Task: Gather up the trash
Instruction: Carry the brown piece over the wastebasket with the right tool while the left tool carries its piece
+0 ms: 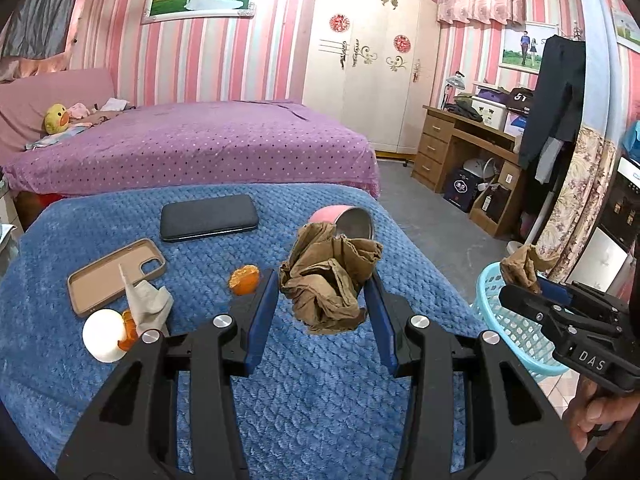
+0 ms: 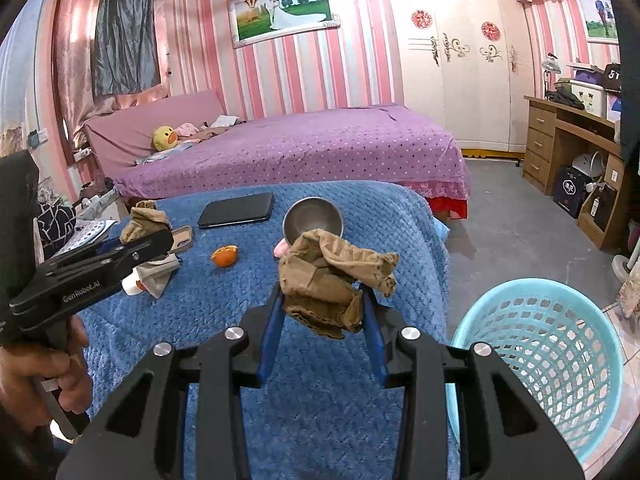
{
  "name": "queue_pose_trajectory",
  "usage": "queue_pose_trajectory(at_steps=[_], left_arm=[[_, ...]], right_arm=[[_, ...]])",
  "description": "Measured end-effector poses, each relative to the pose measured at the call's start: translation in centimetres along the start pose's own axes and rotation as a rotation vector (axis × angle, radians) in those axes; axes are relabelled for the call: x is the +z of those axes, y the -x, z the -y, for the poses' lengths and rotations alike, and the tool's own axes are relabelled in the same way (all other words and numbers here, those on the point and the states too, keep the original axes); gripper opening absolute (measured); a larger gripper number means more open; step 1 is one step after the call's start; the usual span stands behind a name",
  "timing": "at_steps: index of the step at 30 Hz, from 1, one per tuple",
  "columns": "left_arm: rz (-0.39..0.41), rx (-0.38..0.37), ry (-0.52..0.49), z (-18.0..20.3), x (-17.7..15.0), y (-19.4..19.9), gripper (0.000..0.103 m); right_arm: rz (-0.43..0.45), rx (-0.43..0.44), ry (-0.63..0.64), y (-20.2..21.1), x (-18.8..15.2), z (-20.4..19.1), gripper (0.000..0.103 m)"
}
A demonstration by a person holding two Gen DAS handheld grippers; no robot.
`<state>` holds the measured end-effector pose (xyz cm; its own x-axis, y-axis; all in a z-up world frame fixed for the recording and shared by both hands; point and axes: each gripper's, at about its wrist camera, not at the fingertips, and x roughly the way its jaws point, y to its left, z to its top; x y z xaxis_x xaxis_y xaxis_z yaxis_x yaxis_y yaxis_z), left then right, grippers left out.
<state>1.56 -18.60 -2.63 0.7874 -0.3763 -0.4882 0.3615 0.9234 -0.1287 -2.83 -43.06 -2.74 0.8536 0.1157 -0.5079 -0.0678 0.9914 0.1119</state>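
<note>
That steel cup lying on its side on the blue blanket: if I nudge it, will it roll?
Likely it rolls: the steel cup lies tipped over on its round side. The nubby blue blanket should slow it. Its smooth wall may slip in the pads.

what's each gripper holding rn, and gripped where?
Left gripper: crumpled brown paper wad, pinched across its sides. Right gripper: second brown wad, pinched at its lower bulk.

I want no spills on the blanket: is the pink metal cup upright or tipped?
Tipped. The pink cup lies on its side on the blue blanket, its steel mouth facing the camera; it looks empty.
</note>
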Motion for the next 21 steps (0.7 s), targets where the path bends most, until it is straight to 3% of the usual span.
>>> queue_pose_trajectory(at_steps=[21], left_arm=[[-0.002, -0.033, -0.025, 2.3, 0.0, -0.9, 0.043]], right_arm=[[0.002, -0.055, -0.056, 1.0, -0.7, 3.5, 0.037]])
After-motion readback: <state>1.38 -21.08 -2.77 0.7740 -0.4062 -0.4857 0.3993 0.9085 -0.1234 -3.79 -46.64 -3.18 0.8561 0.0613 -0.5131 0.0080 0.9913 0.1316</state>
